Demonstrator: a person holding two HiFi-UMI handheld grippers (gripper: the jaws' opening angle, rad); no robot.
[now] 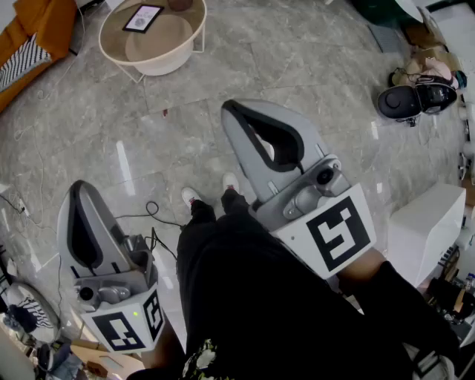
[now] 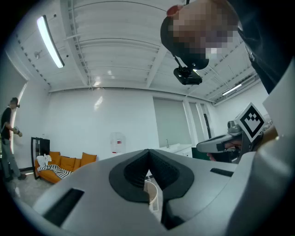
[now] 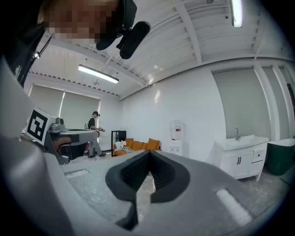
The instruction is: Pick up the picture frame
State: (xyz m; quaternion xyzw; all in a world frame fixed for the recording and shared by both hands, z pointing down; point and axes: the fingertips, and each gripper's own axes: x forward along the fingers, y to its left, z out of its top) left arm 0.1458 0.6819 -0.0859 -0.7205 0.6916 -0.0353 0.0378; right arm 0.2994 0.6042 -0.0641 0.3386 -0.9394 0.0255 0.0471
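Left gripper (image 1: 79, 190) and right gripper (image 1: 231, 111) are clenched, empty. I'd approach the far-left desk (image 1: 178, 56), parting jaws before the picture frame (image 1: 142, 18).

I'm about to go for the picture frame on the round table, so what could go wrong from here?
A black cable loops on the floor ahead of the shoes; walking to the round table could snag it.
The left gripper and right gripper are both shut; either would likely knock the picture frame unless opened first.
It seems to lie flat inside the table's raised rim, making an edge grip awkward.
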